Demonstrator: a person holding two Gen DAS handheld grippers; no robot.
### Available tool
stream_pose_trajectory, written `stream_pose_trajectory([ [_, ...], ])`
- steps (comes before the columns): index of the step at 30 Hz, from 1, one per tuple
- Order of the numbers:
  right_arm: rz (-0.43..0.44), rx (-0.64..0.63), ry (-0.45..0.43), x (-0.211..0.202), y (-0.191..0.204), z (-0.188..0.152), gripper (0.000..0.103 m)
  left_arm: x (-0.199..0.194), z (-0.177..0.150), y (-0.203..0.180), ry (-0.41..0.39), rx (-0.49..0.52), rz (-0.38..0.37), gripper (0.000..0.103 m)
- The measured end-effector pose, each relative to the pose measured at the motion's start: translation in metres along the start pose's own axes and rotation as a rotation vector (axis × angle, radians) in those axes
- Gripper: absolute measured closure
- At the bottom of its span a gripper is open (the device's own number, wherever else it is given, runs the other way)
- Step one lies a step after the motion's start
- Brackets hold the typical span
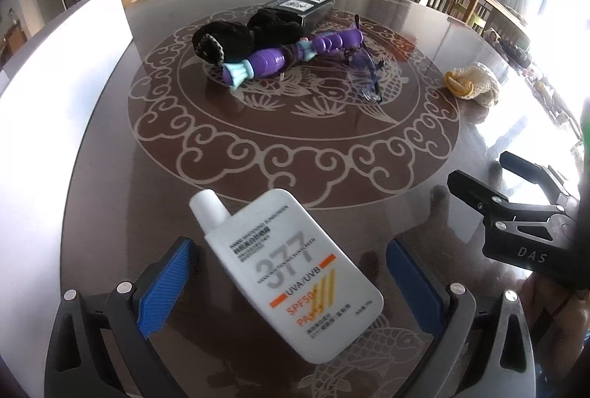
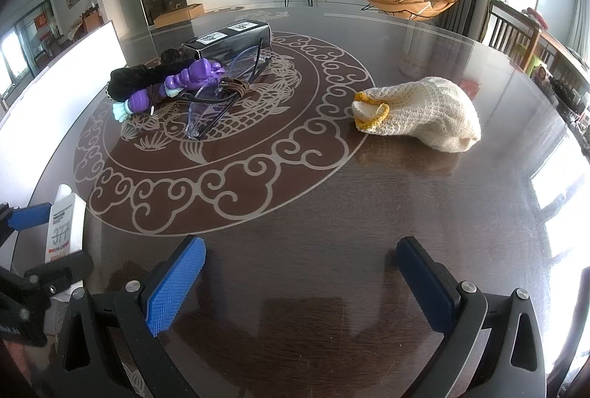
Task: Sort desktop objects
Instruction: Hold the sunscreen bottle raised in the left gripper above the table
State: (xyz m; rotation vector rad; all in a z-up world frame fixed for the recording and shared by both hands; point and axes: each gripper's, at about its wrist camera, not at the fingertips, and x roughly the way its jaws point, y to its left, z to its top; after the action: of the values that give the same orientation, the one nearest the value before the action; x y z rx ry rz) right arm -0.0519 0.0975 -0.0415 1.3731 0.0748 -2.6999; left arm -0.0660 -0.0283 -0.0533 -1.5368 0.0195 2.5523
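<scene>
- Jaws of the left gripper (image 1: pixel 291 282) are held wide, and a white sunscreen bottle (image 1: pixel 285 272) lies flat between the blue pads (image 1: pixel 166 291) without either pad touching it.
- Jaws of the right gripper (image 2: pixel 300 282) are likewise spread wide, with only bare tabletop seen between them.
- The bottle is set at the near rim of the round scroll medallion (image 1: pixel 295 154) inlaid in the dark table (image 2: pixel 405 195), cap pointing towards the medallion's middle.
- At the medallion's middle a heap is seen: a purple toy (image 1: pixel 284 57) lies across black fuzzy fabric (image 1: pixel 236 40), touching it.
- Clear glasses (image 2: pixel 221 99) rest beside the toy, tangled with a brown cord (image 2: pixel 239 88).
- A black box (image 2: pixel 228 37) with white labels is placed just behind the heap, at the medallion's far side.
- A cream knitted pouch (image 2: pixel 420 112) with yellow trim lies just outside the medallion's right rim, apart from the heap.
- A white panel (image 1: pixel 62 73) stands beyond the medallion's left edge.
</scene>
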Motion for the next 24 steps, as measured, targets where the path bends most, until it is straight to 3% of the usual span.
stream_pose_trajectory([
  [6, 0.000, 0.000, 0.000, 0.000, 0.000, 0.000, 0.000, 0.004, 0.000, -0.009, -0.007, 0.037, 0.054, 0.000],
  [13, 0.001, 0.001, 0.000, 0.000, 0.000, 0.000, 0.000, 0.005, -0.001, -0.007, -0.022, 0.060, 0.048, 0.000],
  [24, 0.001, 0.001, 0.000, 0.000, 0.000, 0.000, 0.000, -0.005, -0.014, 0.025, -0.021, 0.033, 0.062, 0.000],
])
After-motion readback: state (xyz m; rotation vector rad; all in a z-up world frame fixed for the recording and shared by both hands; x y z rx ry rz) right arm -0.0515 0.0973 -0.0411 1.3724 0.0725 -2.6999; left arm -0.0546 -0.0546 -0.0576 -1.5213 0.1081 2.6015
